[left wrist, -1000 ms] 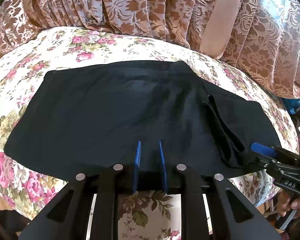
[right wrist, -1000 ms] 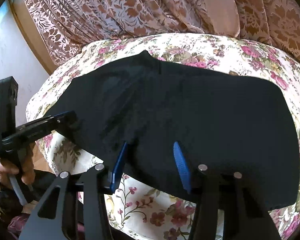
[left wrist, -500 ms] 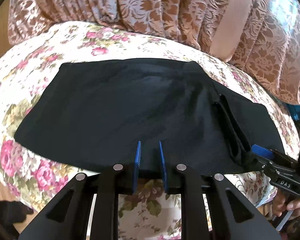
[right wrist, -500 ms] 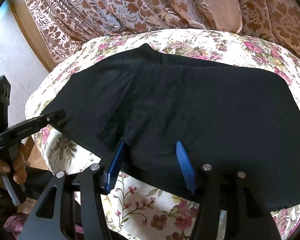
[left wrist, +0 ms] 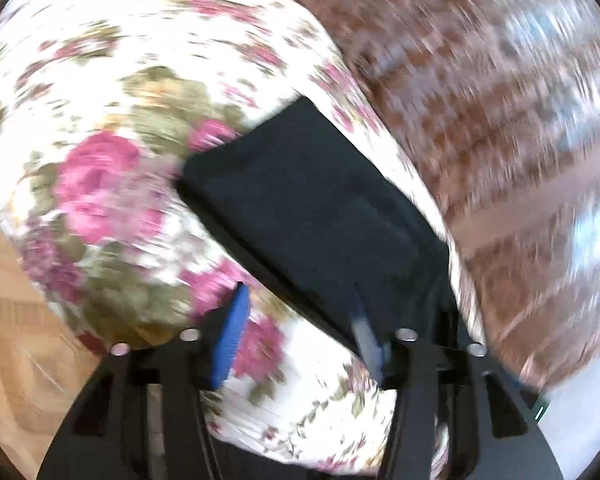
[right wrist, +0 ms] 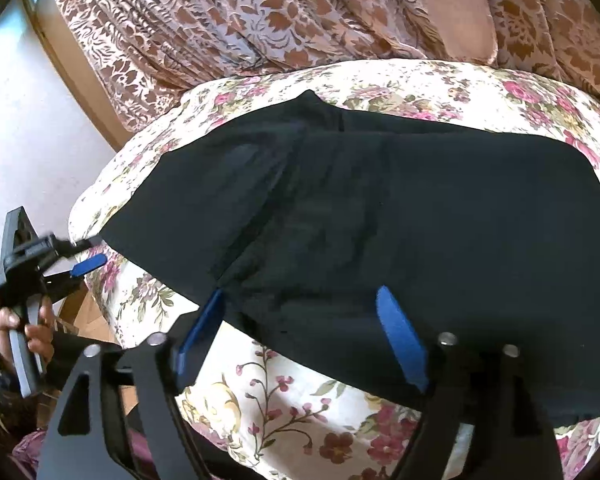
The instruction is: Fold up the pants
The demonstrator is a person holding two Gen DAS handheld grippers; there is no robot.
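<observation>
1. The black pants (right wrist: 380, 216) lie spread flat across a surface under a floral cloth (right wrist: 284, 392), legs apparently doubled over one another, so I judge the lengthwise fold done and the crosswise fold next.
2. The right gripper (right wrist: 304, 332) hovers at the near hem with its jaws wide apart, blue pads either side of the cloth's edge, holding nothing.
3. The left gripper (left wrist: 300, 336) points at the narrow left end of the pants (left wrist: 312, 208); its jaws are open too, and its view is smeared with motion blur. From the right-hand view it (right wrist: 82, 258) sits just beside the left corner of the fabric.
4. The next move seems to call for each gripper to pinch an end corner, lift and carry it across; thin fabric could slip or drag.
5. Behind hangs a brown patterned curtain (right wrist: 300, 12); a pale wall (right wrist: 16, 128) stands left, wooden floor (left wrist: 8, 352) below.
</observation>
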